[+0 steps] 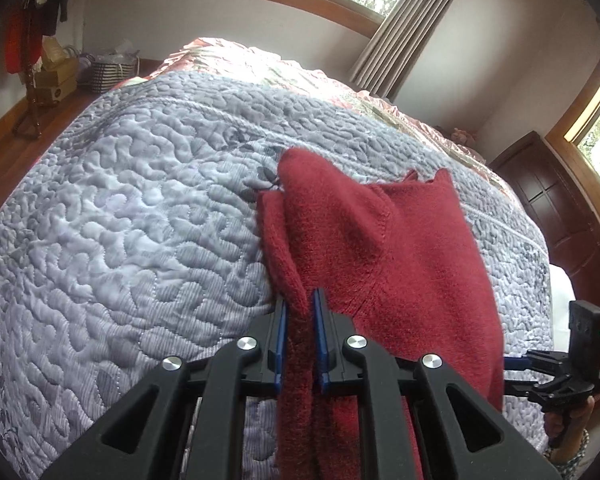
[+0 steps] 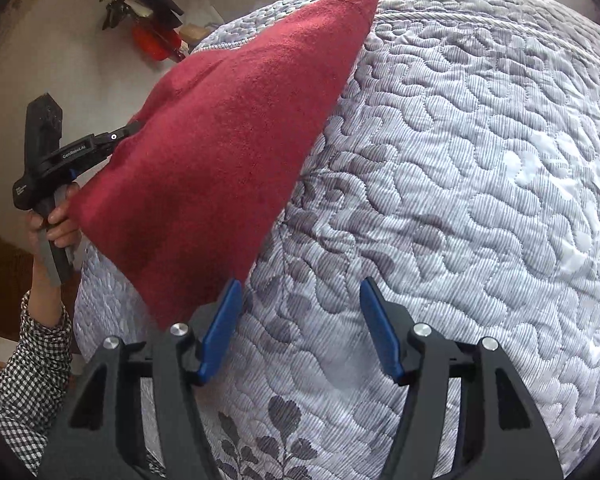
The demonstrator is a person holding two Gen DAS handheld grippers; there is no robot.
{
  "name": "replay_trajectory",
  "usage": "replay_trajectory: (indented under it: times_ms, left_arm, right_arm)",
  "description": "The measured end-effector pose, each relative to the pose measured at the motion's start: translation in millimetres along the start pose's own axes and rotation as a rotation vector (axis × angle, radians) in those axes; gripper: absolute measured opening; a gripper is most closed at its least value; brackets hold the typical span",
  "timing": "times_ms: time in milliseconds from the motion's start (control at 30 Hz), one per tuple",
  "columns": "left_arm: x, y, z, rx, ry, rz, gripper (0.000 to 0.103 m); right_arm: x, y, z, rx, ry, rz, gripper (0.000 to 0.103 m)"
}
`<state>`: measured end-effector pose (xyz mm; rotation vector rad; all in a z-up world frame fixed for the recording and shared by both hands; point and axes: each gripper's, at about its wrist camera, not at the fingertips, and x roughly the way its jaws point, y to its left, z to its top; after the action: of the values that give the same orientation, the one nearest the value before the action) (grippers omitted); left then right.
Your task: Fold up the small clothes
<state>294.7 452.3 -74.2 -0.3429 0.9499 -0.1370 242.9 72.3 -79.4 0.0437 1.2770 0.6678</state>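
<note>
A red knitted garment hangs partly lifted over the grey quilted bed. My left gripper is shut on a bunched edge of it, which runs down between the blue pads. In the right wrist view the garment stretches as a taut sheet from the left gripper to a far tip resting on the quilt. My right gripper is open, with only quilt between its fingers. Its left pad sits just beside the garment's lower corner. The right gripper also shows at the garment's right edge.
A dark wooden cabinet stands past the bed's right side, with a curtain and windows behind. A striped basket, boxes and a coat rack stand on the floor at the left. A checked sleeve reaches up to the left gripper's handle.
</note>
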Motion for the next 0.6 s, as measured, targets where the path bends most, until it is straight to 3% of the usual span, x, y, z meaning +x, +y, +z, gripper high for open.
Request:
replay_trajectory:
  times_ms: [133, 333, 467, 600]
  left_arm:
    - [7, 0, -7, 0.021, 0.002, 0.013, 0.015]
    - [-25, 2, -10, 0.013, -0.019, 0.035, 0.029]
    - [-53, -6, -27, 0.06, -0.011, 0.038, 0.039]
    - [-67, -18, -49, 0.092, 0.009, -0.001, 0.041]
  right_arm:
    - [11, 6, 2, -0.004, 0.015, -0.019, 0.061]
    - [6, 19, -6, 0.023, -0.008, -0.017, 0.061]
    - [-4, 29, -13, 0.038, -0.023, 0.04, 0.065]
    - [-1, 42, -19, 0.051, -0.016, 0.074, 0.065]
